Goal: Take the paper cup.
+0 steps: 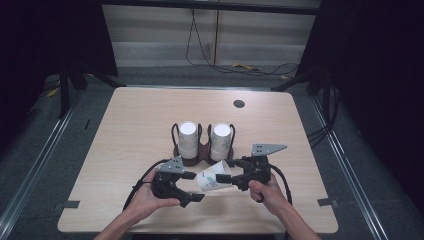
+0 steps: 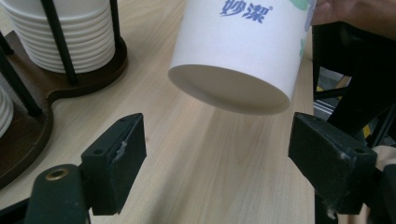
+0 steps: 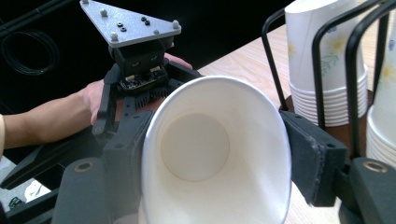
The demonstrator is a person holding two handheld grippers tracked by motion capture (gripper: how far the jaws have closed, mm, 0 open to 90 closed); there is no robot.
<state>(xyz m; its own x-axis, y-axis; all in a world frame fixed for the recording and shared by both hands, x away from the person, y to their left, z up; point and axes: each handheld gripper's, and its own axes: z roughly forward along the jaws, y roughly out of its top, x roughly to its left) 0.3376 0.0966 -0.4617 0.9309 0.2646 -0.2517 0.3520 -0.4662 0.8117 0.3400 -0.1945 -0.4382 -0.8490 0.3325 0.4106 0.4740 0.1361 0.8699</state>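
White paper cup (image 1: pixel 214 176) clamped at its rim in right tongs (image 1: pixel 233 175), left tongs (image 1: pixel 192 186) apart, just off its base

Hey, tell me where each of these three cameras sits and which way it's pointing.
High view: above the person's side, looking forward and down on the table; both forearms, the left gripper and right gripper show.
Left gripper view: rides the left gripper, looking along its open fingers at the paper cup bottom.
Right gripper view: rides the right gripper, looking into the squeezed paper cup toward the person's left hand.
Shared: all three show the paper cup and the cup holder with its stacks.
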